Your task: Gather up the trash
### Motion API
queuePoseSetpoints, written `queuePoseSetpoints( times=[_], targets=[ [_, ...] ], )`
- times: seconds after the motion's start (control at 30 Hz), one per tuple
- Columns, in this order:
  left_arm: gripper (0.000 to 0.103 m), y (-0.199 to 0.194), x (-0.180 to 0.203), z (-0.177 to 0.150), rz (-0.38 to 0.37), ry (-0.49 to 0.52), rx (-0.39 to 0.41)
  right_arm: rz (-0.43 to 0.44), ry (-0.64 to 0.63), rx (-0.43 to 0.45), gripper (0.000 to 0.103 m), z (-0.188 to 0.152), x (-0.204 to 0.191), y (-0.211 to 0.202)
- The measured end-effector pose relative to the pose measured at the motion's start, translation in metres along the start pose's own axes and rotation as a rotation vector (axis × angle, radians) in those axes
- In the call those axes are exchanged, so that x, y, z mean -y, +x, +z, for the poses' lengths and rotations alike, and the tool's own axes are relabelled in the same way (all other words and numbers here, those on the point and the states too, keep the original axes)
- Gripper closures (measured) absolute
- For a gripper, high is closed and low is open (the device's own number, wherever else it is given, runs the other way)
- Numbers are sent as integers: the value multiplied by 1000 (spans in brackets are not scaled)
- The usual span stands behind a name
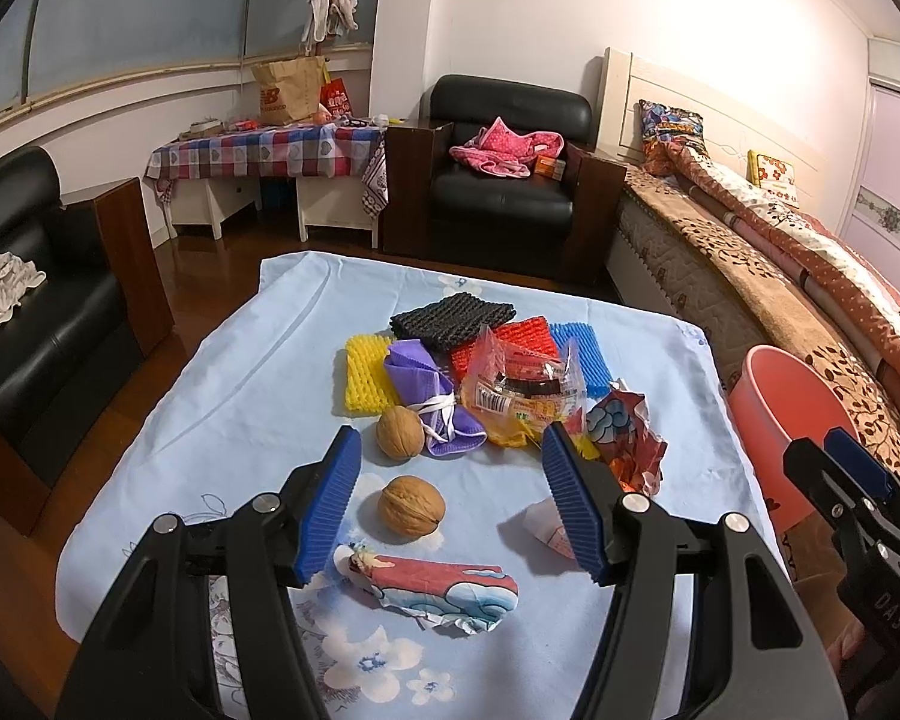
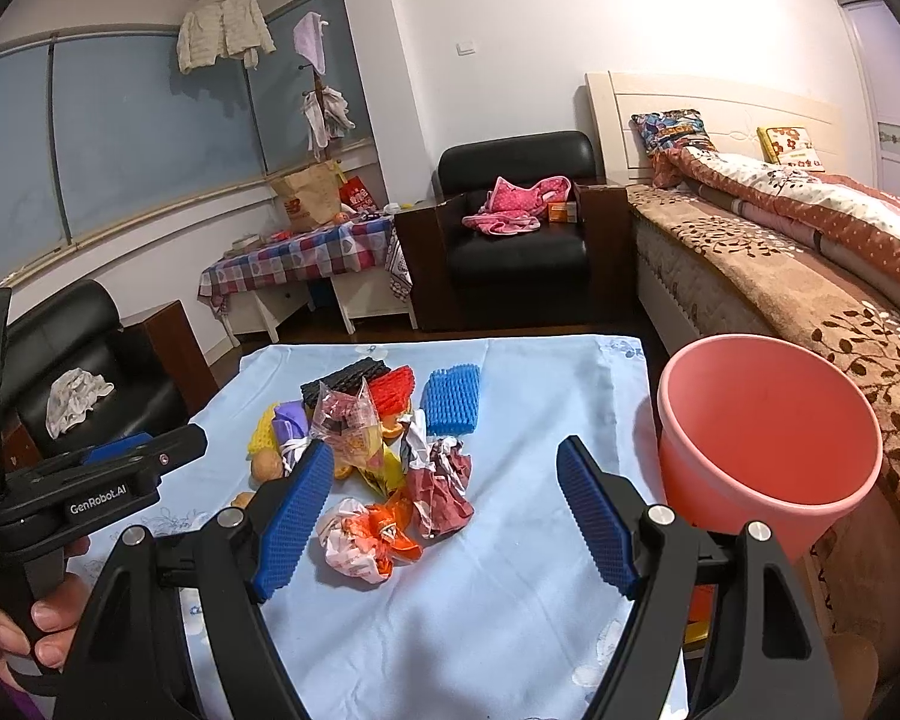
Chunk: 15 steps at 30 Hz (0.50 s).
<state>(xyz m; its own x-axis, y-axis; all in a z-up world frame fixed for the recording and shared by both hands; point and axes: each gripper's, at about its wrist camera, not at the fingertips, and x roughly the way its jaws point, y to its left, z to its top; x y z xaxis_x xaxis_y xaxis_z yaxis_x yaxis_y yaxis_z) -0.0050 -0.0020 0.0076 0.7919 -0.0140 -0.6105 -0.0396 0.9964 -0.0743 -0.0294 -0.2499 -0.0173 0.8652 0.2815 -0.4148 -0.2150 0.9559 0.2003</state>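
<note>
pale blue cloth with a faint flower print covers the table (image 1: 222, 372), and the trash lies heaped toward its far middle. at the back of the heap sit foam fruit nets: a black net (image 1: 453, 318), a red net (image 1: 522, 342), a blue net (image 2: 453, 399) and a yellow net (image 1: 366, 381). a purple cloth bundle (image 1: 426, 399) tied with white string lies against the yellow net, and a clear orange snack bag (image 1: 522, 396) rests on top of the red net. two walnuts sit nearer: the far walnut (image 1: 399, 432) touches the purple bundle, the near walnut (image 1: 411, 506) lies alone between the blue pads of the left gripper (image 1: 450, 507). just under that gripper is a flattened red-and-blue wrapper (image 1: 438, 588). the left gripper hovers above the cloth with its fingers spread wide, holding nothing.

the right gripper (image 2: 450, 519) also has its fingers spread apart and empty, hanging over the near right part of the cloth. between its pads, lower down, lie a crumpled white-and-orange wrapper (image 2: 366, 540) and, just behind it and touching, a crumpled dark red wrapper (image 2: 441, 492). a pink bucket (image 2: 768, 456) stands off the table's right edge, beside the bed (image 2: 810, 276), its mouth tilted toward the right wrist view and nothing showing inside. a hand (image 2: 42, 630) grips the left gripper's black handle at the lower left of that view
</note>
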Motion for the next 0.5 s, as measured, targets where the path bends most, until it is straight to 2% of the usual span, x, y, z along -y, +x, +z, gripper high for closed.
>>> queuePoseSetpoints(
  times=[0.5],
  targets=[
    [40,0,0,0,-3,-2,-2,-5,-1,-2,27,-1,0,1]
  ],
)
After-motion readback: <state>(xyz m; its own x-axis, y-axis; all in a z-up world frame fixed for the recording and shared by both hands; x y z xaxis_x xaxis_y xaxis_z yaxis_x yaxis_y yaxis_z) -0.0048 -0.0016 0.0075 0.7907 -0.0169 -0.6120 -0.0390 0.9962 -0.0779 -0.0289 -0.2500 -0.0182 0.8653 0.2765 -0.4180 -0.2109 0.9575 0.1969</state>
